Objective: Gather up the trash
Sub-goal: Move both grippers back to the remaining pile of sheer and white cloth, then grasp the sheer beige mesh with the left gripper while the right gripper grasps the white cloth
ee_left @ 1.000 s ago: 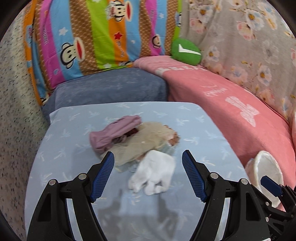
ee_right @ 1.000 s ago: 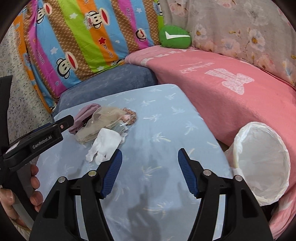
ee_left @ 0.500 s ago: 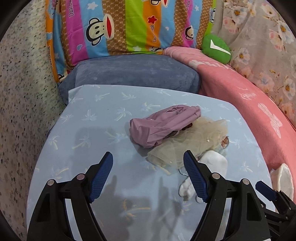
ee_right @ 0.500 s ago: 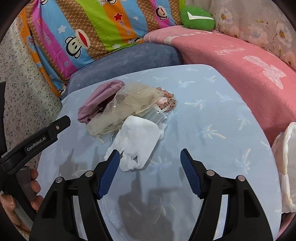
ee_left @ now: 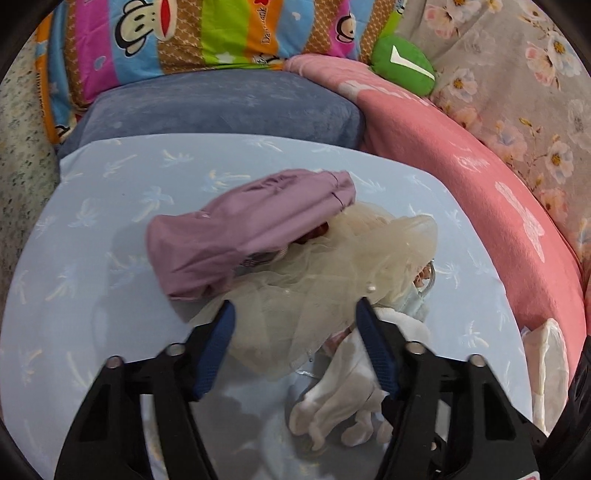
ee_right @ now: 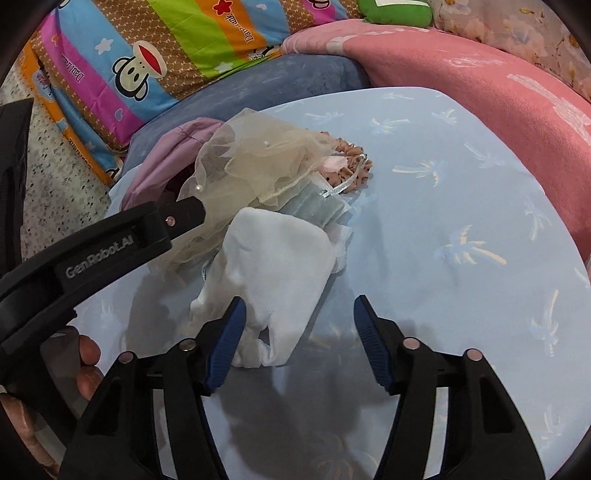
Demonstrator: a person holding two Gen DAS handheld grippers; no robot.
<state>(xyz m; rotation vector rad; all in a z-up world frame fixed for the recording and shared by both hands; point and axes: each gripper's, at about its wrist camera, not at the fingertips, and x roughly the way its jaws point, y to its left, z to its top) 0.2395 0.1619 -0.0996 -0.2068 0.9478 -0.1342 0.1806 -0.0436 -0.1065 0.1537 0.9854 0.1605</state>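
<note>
A pile of trash lies on the light blue table (ee_left: 92,258): a purple cloth (ee_left: 240,236), a cream mesh net (ee_left: 332,273), a white glove (ee_left: 347,384) and a folded face mask (ee_right: 317,210). My left gripper (ee_left: 295,325) is open, its fingers on either side of the cream net's near edge. In the right wrist view the net (ee_right: 251,162) sits atop the pile and the white glove (ee_right: 280,273) lies nearest. My right gripper (ee_right: 297,314) is open, just above the glove's near end, its left finger over the glove.
A white bag-lined bin (ee_left: 546,369) stands at the table's right edge. A blue cushion (ee_left: 221,103), a striped monkey-print blanket (ee_left: 184,33), a pink blanket (ee_left: 461,166) and a green pillow (ee_left: 402,62) lie behind the table. A speckled floor (ee_right: 55,155) is at the left.
Both grippers have moved forward and down to the pile. The left now straddles the cream net; the right has closed in on the white glove. Both stay open.
</note>
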